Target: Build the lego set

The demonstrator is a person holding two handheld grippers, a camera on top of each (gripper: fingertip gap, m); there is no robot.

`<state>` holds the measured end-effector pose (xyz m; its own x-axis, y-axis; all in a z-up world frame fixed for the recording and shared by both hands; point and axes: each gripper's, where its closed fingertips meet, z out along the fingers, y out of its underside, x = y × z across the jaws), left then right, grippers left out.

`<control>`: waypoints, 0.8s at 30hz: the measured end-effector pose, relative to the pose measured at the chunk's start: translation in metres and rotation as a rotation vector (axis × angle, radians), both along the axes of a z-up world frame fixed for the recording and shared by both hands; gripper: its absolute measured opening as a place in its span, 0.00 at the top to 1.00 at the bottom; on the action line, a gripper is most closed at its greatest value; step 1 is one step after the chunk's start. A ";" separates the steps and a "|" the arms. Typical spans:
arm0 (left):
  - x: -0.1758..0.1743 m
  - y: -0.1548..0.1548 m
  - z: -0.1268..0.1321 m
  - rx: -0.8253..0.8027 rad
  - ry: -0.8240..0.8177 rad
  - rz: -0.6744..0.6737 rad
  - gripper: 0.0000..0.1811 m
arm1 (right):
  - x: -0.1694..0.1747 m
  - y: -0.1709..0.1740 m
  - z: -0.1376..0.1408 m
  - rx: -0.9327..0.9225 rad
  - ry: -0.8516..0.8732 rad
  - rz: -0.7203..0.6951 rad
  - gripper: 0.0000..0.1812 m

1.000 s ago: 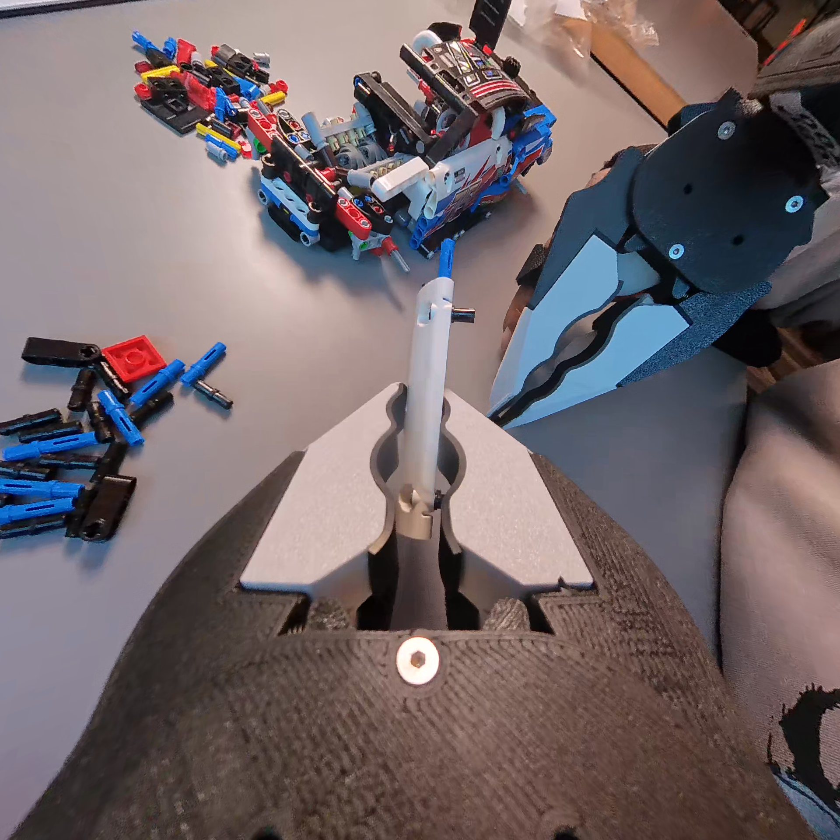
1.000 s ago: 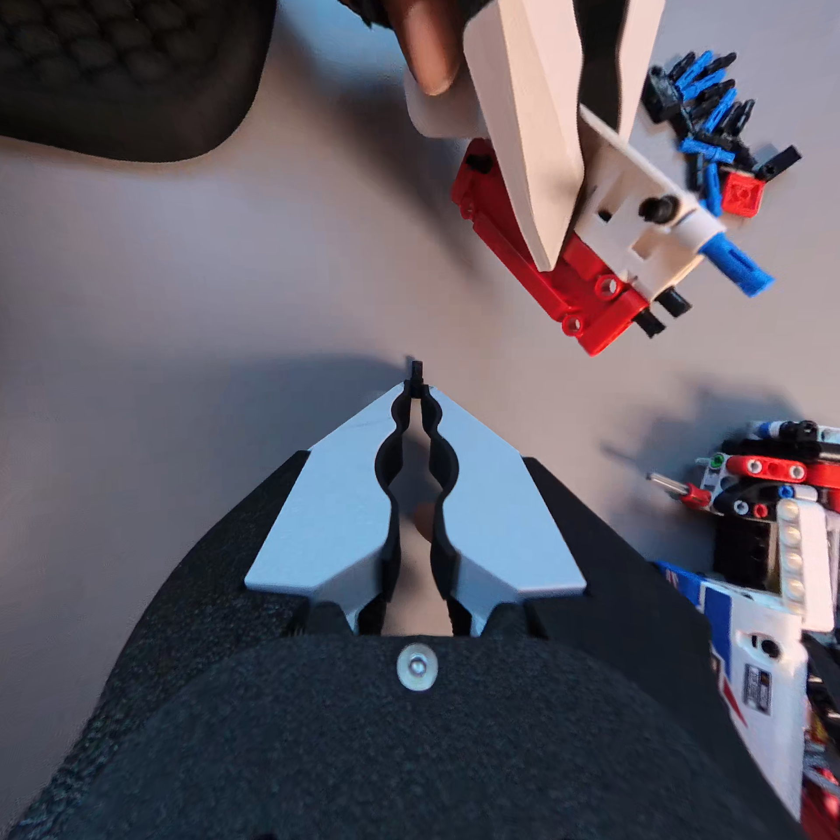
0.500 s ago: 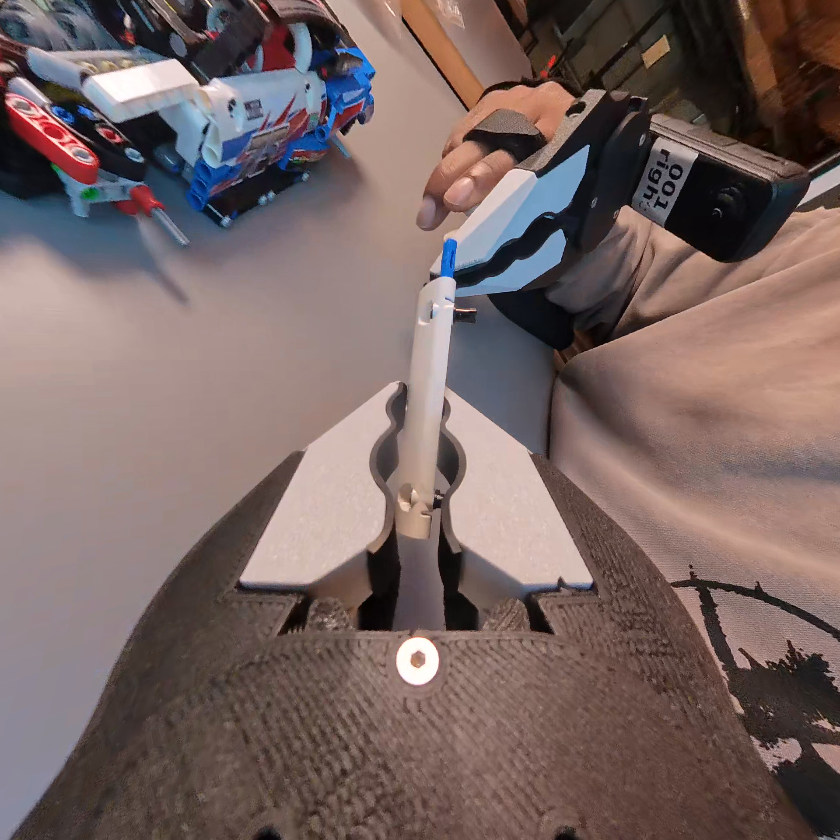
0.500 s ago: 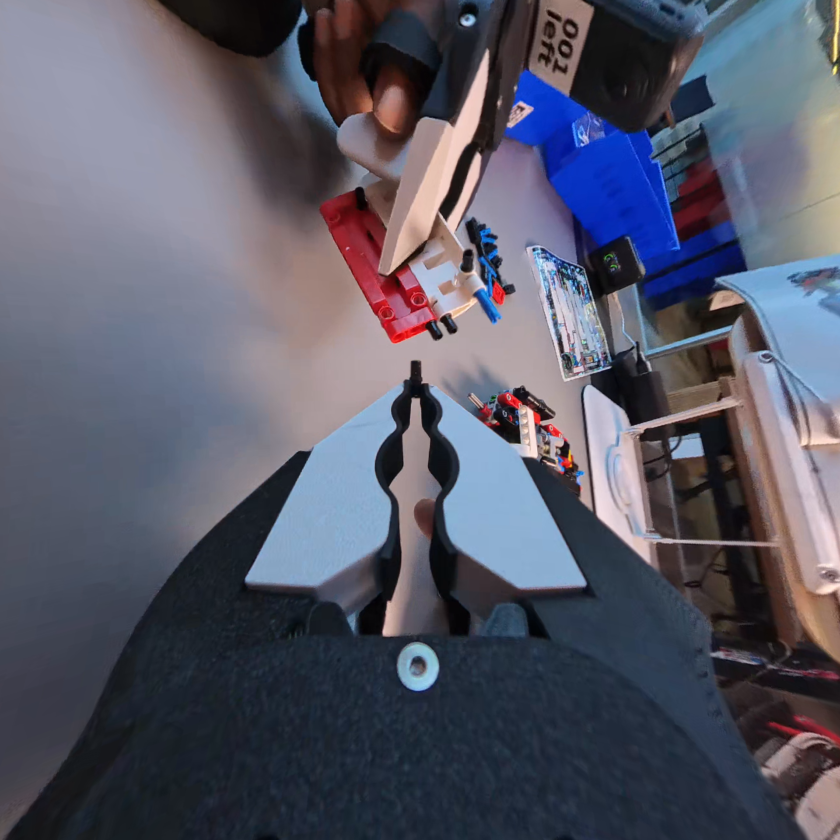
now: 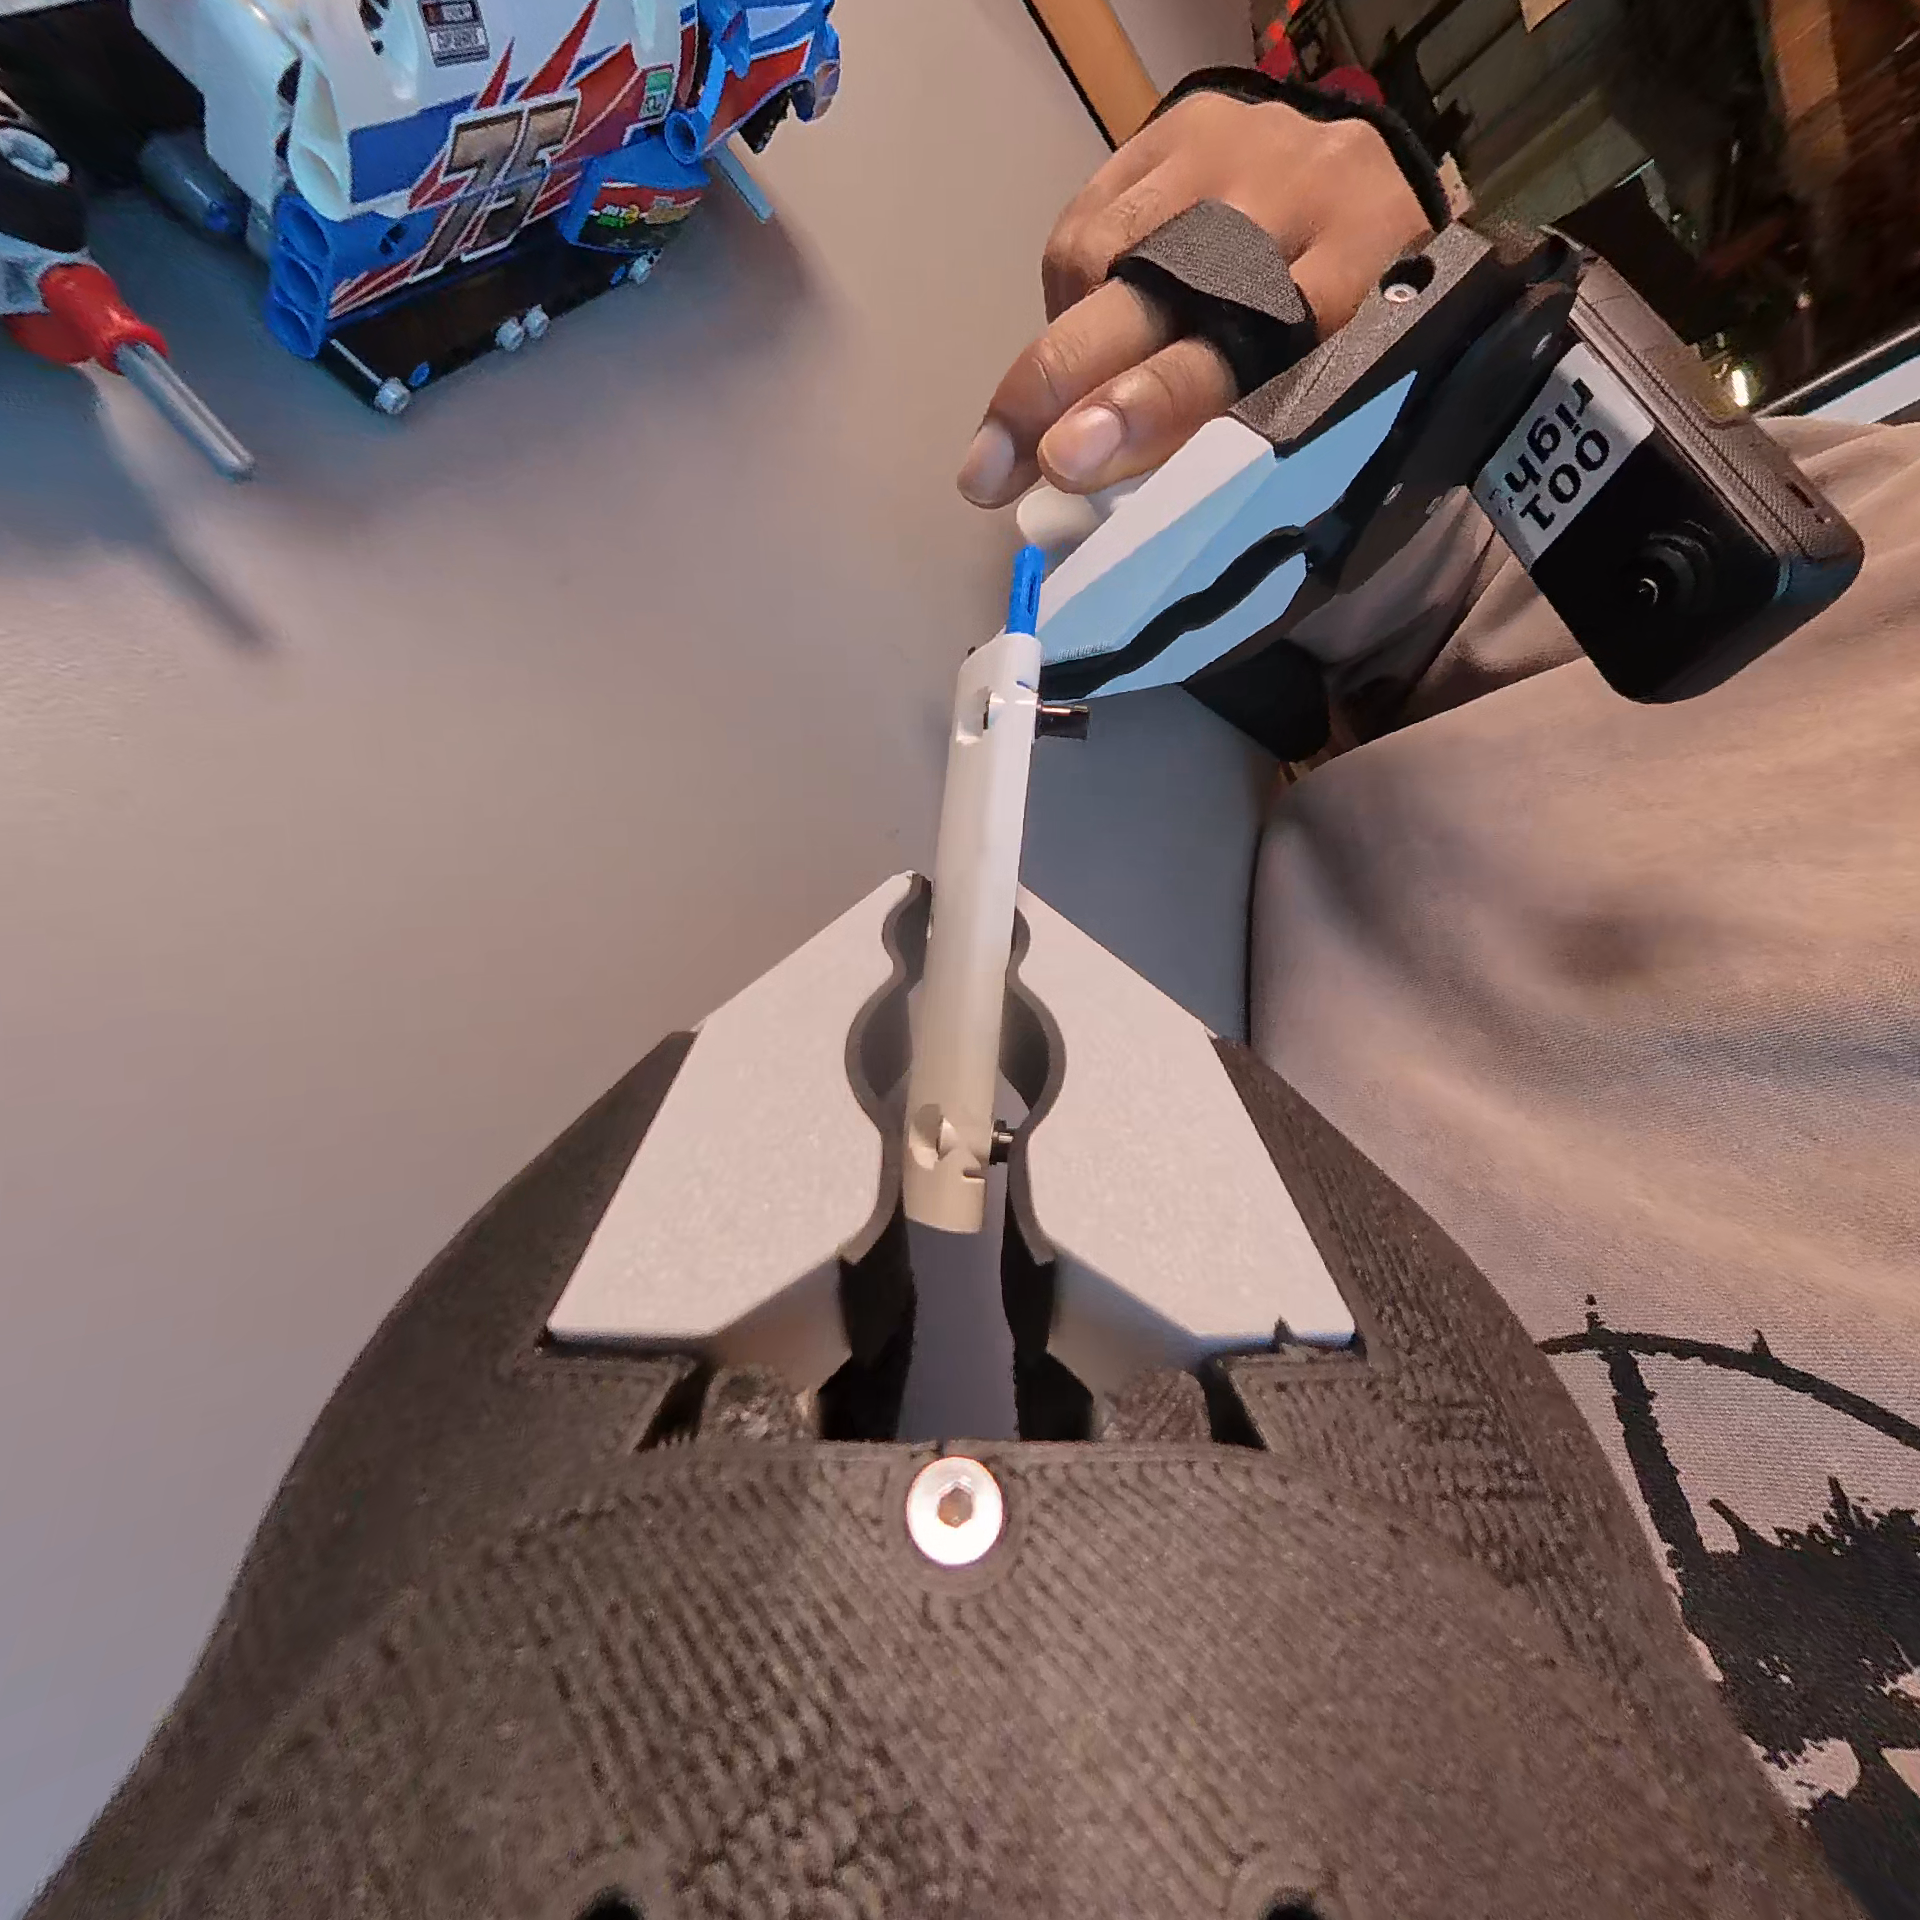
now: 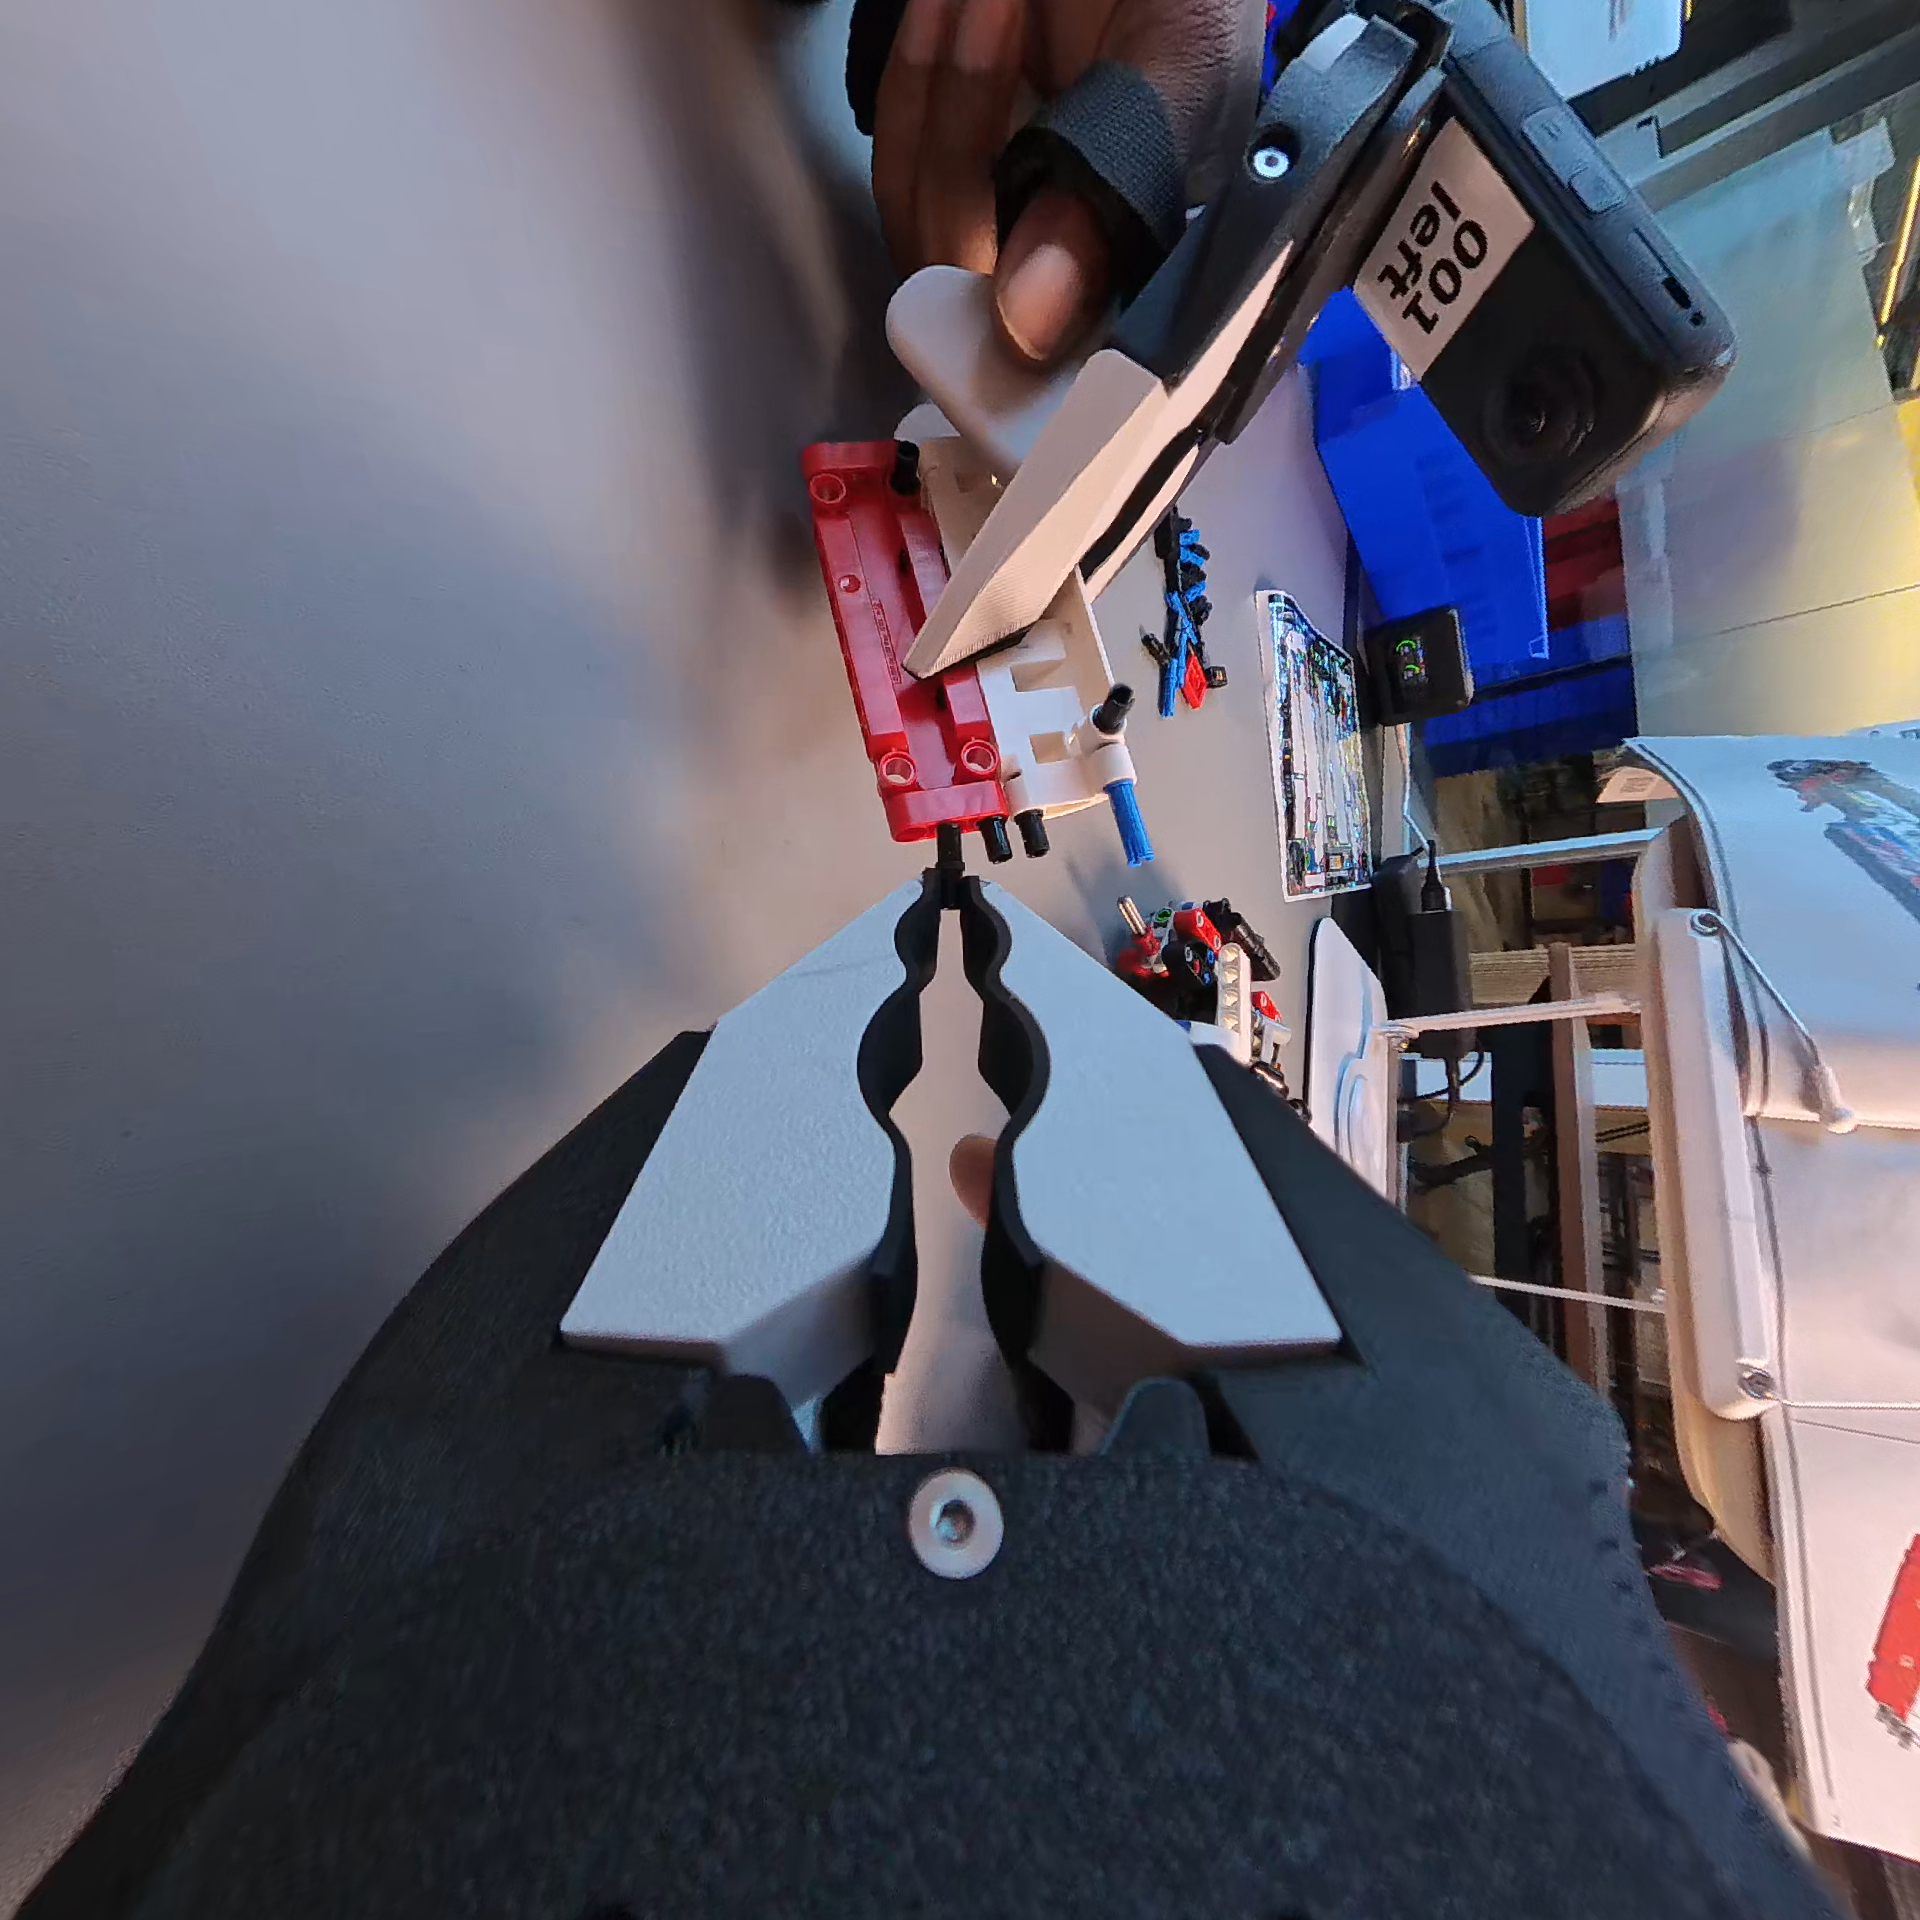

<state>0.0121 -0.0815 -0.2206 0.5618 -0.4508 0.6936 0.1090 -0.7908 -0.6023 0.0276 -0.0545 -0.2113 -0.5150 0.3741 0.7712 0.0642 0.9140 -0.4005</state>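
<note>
Now we have brought the two sides together: a second ago the black pin (image 6: 948, 871) in our right tongs (image 6: 948, 902) hung well short of the red-and-white panel assembly (image 6: 971, 665), and now its tip touches the red panel's lower edge, apparently at a hole. We judge a straight push will seat it. Our left tongs (image 5: 961, 914) stay clamped on the assembly, lifted off the bench (image 5: 468, 727); the right ones pinch the pin, pointing up at it.
</note>
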 end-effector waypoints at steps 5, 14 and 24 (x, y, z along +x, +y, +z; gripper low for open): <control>0.000 0.002 -0.004 -0.019 0.019 0.009 0.95 | -0.003 0.003 -0.005 0.088 -0.021 -0.019 1.00; -0.004 0.006 -0.008 -0.012 0.112 0.042 0.96 | -0.005 0.004 -0.008 0.188 -0.044 -0.014 1.00; 0.018 0.009 0.004 0.083 0.144 -0.034 0.95 | 0.000 -0.027 -0.001 0.027 -0.042 0.071 1.00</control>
<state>0.0304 -0.0724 -0.2170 0.6361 -0.5237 0.5667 -0.0088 -0.7393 -0.6733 0.0273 -0.0813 -0.2119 -0.5716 0.3148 0.7577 0.0153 0.9274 -0.3737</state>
